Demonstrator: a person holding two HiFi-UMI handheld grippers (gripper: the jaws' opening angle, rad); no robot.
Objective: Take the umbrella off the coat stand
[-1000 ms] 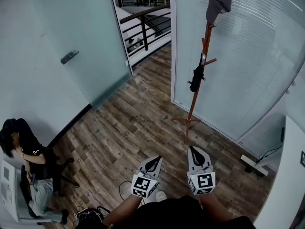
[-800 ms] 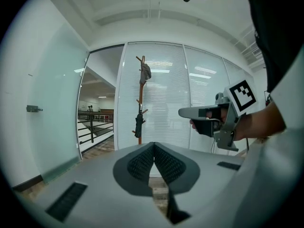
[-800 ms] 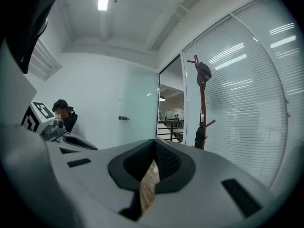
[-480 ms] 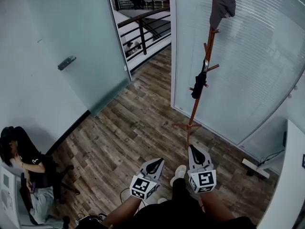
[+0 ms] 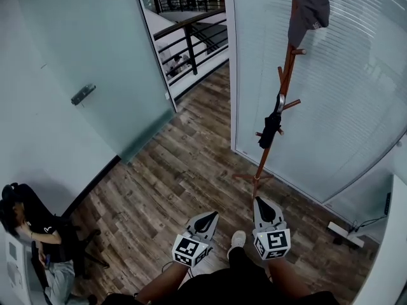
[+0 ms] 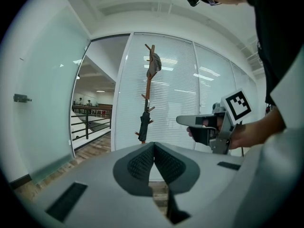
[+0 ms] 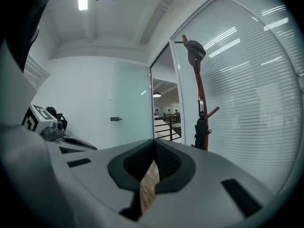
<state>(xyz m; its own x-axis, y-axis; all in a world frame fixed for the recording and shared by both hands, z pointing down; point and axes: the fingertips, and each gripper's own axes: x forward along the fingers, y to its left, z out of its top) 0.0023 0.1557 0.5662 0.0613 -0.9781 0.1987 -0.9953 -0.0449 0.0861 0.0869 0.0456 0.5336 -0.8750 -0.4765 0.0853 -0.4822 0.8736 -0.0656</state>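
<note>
A red-brown coat stand [image 5: 284, 88] stands on the wood floor against a glass wall. A folded black umbrella [image 5: 269, 131] hangs by its silver handle from a mid-height peg, and a dark grey cap [image 5: 309, 6] hangs at the top. My left gripper [image 5: 205, 216] and right gripper [image 5: 262, 203] are side by side, both shut and empty, well short of the stand's base. In the left gripper view the umbrella [image 6: 143, 126] is far ahead past the shut jaws, and the right gripper [image 6: 191, 121] shows at the right. The right gripper view has the umbrella [image 7: 200, 133] to the right of centre.
A frosted glass door [image 5: 95, 75] with a handle stands open at the left, and a railed landing [image 5: 191, 37] lies beyond it. A glass wall with blinds [image 5: 356, 94] is behind the stand. A person sits on a chair [image 5: 32, 224] at lower left. A power strip [image 5: 345, 232] lies at lower right.
Both grippers and the head camera have moved forward toward the coat stand, which now sits nearer and lower in the head view. A white shoe has stepped forward between the grippers.
</note>
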